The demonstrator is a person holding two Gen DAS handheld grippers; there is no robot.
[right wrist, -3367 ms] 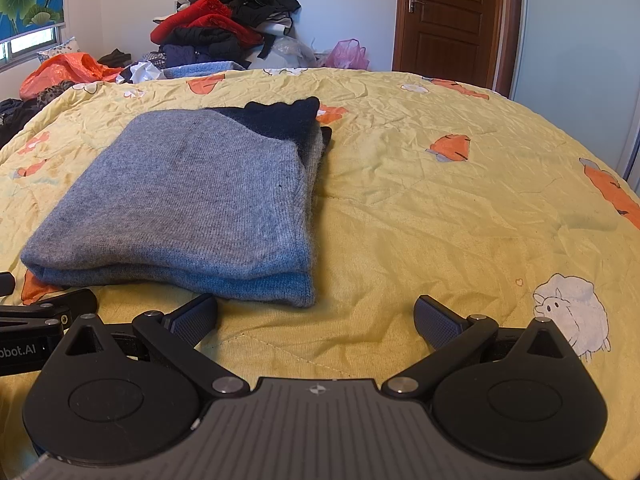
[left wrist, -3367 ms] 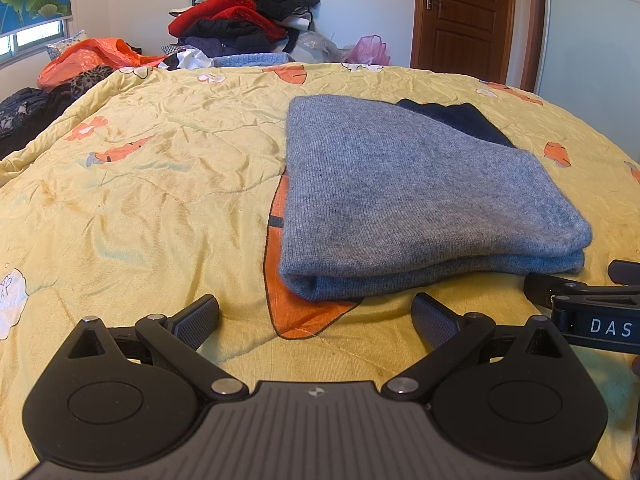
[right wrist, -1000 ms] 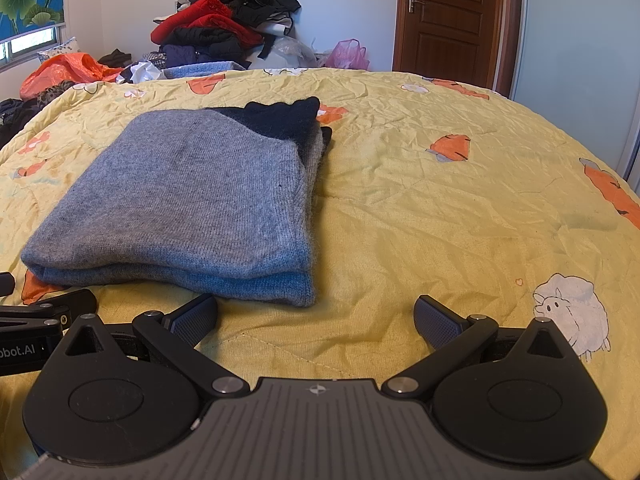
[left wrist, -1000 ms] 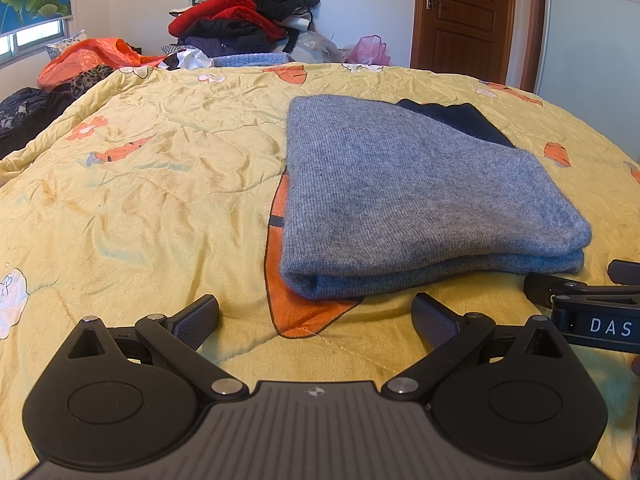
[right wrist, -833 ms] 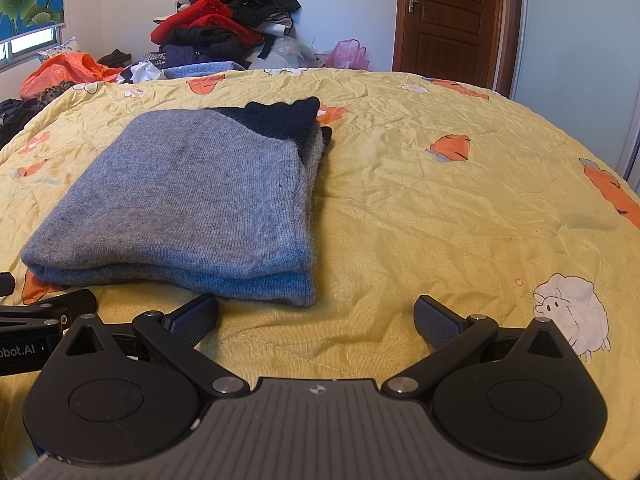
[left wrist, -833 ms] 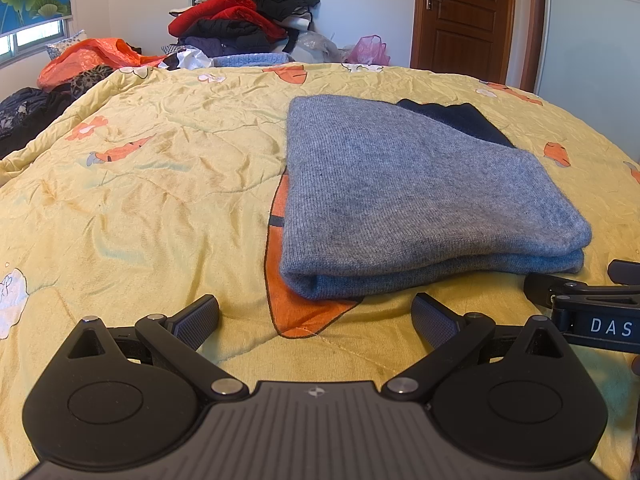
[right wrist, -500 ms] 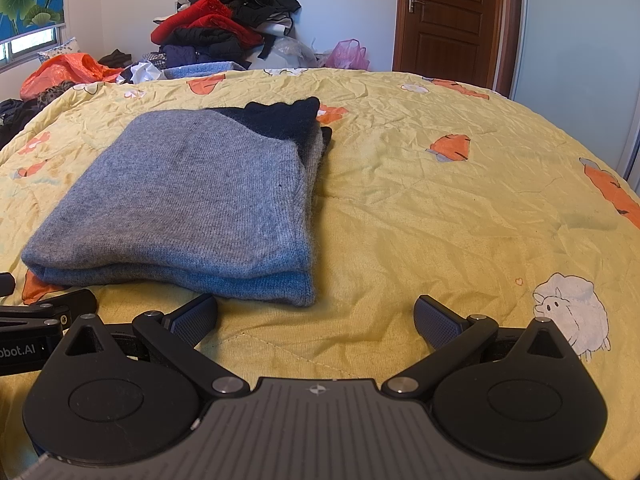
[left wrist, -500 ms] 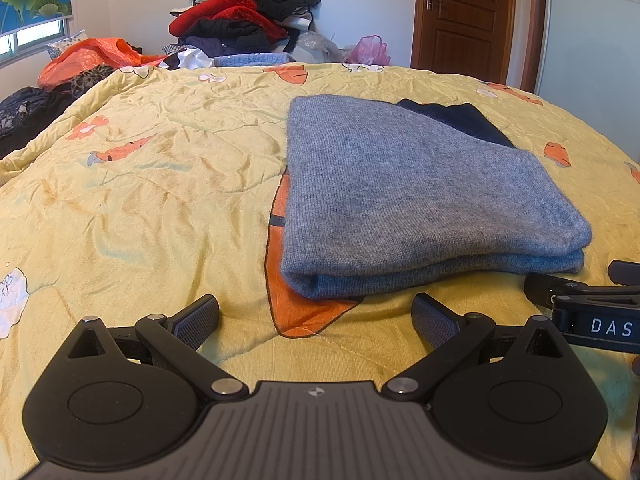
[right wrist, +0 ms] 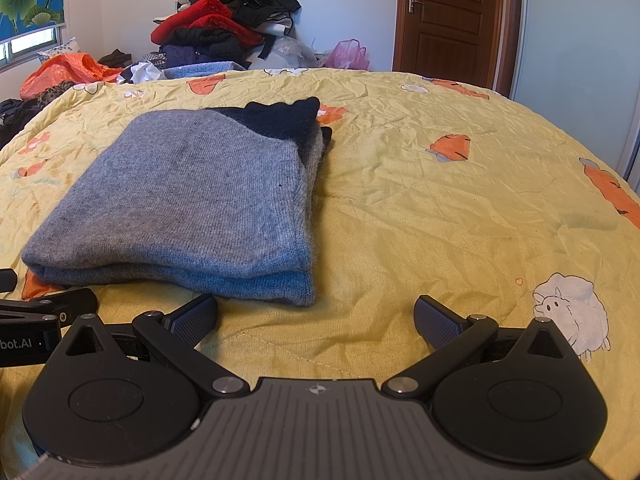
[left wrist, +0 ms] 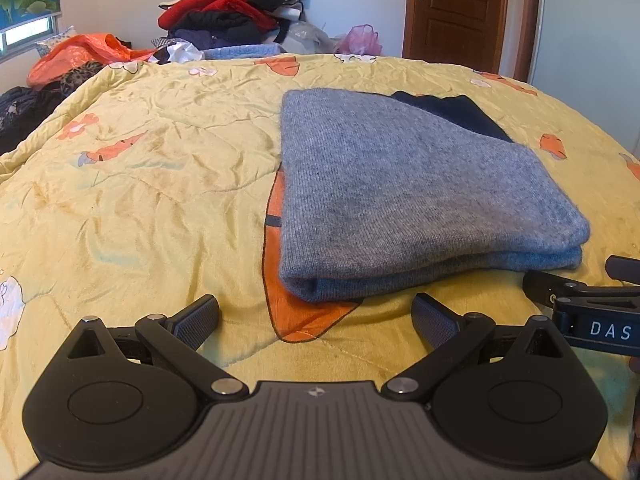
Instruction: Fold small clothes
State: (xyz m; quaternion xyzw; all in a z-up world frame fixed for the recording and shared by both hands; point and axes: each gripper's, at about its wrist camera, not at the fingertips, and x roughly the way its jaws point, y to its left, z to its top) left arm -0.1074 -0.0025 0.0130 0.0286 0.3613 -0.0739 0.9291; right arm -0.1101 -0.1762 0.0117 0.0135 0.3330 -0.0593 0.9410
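The left gripper [left wrist: 316, 316] and right gripper [right wrist: 316, 316] sit low, side by side, fingers spread wide, holding nothing.

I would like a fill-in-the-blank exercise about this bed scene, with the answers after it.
1. The folded grey sweater lies on a ____ quilt.
2. Both the left gripper and the right gripper are ____ and hold nothing.
3. The dark navy part of the sweater is at its ____ end, away from the grippers.
4. The wooden door behind the bed is ____.

Answers: yellow; open; far; closed
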